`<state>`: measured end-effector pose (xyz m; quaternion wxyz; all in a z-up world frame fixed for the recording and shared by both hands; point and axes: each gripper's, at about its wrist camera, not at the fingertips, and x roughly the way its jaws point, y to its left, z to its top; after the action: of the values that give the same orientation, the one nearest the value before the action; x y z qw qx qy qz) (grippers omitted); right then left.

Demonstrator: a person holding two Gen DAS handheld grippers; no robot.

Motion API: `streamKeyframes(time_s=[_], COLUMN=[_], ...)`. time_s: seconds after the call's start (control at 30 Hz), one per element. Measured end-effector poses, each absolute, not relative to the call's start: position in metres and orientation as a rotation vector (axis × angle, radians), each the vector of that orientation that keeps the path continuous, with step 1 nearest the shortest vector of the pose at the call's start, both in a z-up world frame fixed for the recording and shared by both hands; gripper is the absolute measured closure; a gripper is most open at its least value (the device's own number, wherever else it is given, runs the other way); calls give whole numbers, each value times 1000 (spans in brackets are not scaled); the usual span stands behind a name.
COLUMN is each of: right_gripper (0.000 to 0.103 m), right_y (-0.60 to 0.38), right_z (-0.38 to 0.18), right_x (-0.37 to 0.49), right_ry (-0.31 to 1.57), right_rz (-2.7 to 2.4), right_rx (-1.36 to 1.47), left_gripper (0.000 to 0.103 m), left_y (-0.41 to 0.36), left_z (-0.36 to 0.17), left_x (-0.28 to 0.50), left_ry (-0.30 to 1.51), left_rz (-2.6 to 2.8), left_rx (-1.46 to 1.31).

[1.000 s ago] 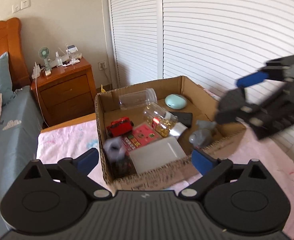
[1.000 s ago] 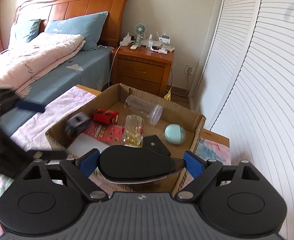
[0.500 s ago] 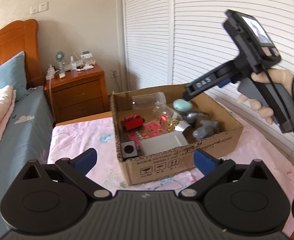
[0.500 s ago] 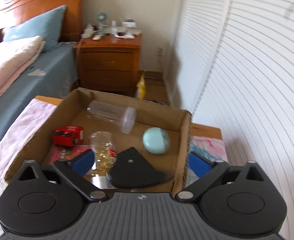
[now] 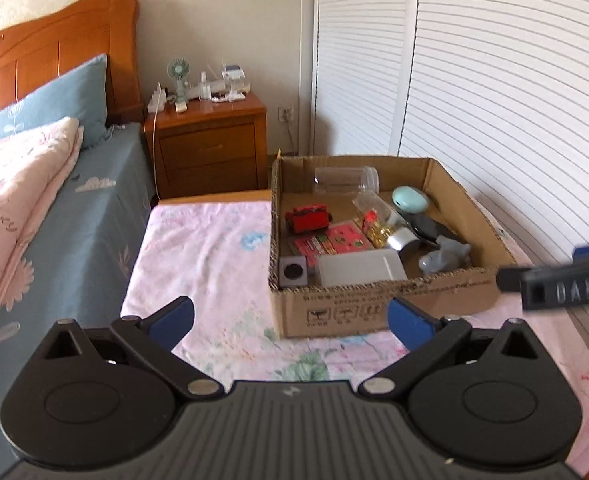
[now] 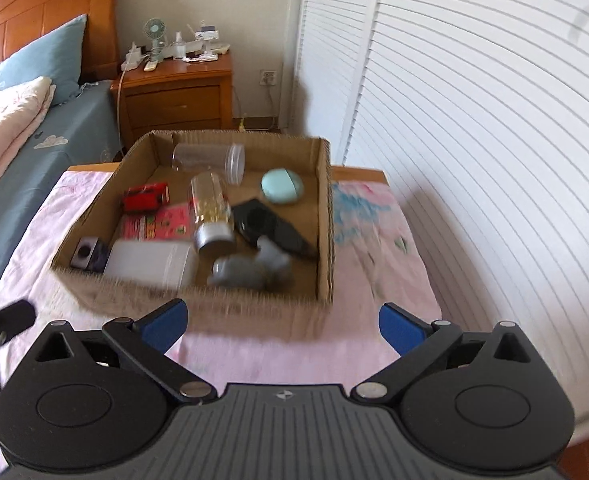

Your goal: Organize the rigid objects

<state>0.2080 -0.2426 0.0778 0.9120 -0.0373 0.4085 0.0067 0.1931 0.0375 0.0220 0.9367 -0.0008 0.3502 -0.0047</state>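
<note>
A cardboard box (image 5: pixel 374 306) (image 6: pixel 326 220) stands on the pink flowered cloth. Inside lie a clear jar (image 5: pixel 344 179), a red toy (image 5: pixel 308 218), a bottle of gold bits (image 6: pixel 211 208), a teal case (image 6: pixel 281 186), a flat black piece (image 6: pixel 262 220), a grey figure (image 6: pixel 250 268), a white container (image 5: pixel 360 268) and a small dark cube (image 5: pixel 293 270). My left gripper (image 5: pixel 290 320) hangs open before the box's near wall, nothing between its fingers. My right gripper (image 6: pixel 282 324) is open and empty too, back from the box; it also shows as the right gripper (image 5: pixel 554 284) at the edge.
A bed (image 5: pixel 34 200) with a blue sheet and pink quilt runs along the left. A wooden nightstand (image 5: pixel 210 148) with a fan and small items stands behind. White slatted doors (image 5: pixel 494 100) close off the right side. Pink cloth (image 5: pixel 206 264) lies left of the box.
The right gripper opened, left the flat black piece in the box and drew back from above it. The left gripper also backed away, so the whole box now shows.
</note>
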Motion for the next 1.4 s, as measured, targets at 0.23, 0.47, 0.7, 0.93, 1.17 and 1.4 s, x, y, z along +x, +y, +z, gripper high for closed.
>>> streamKeyframes(time_s=[0.23, 0.47, 0.7, 0.93, 1.17, 1.4], right_gripper=[0, 0, 0, 0, 0, 0], right_y=[-248, -247, -245, -244, -245, -245], right_z=[69, 72, 75, 78, 80, 81], right_x=[183, 178, 174, 172, 170, 168], right_ry=[855, 843, 832, 822, 814, 805], right_rz=[-14, -5, 2, 3, 3, 3], right_rx=[-6, 1, -5, -6, -3, -3], left_gripper=[1, 1, 1, 1, 1, 1], left_y=[22, 16, 15, 15, 14, 12], left_z=[24, 27, 30, 31, 33, 35], left_x=[183, 180, 178, 177, 175, 175], left_ry=[749, 756, 755, 754, 749, 752], left_rz=[2, 16, 19, 22, 26, 27], left_rx=[43, 57, 56, 51, 51, 51])
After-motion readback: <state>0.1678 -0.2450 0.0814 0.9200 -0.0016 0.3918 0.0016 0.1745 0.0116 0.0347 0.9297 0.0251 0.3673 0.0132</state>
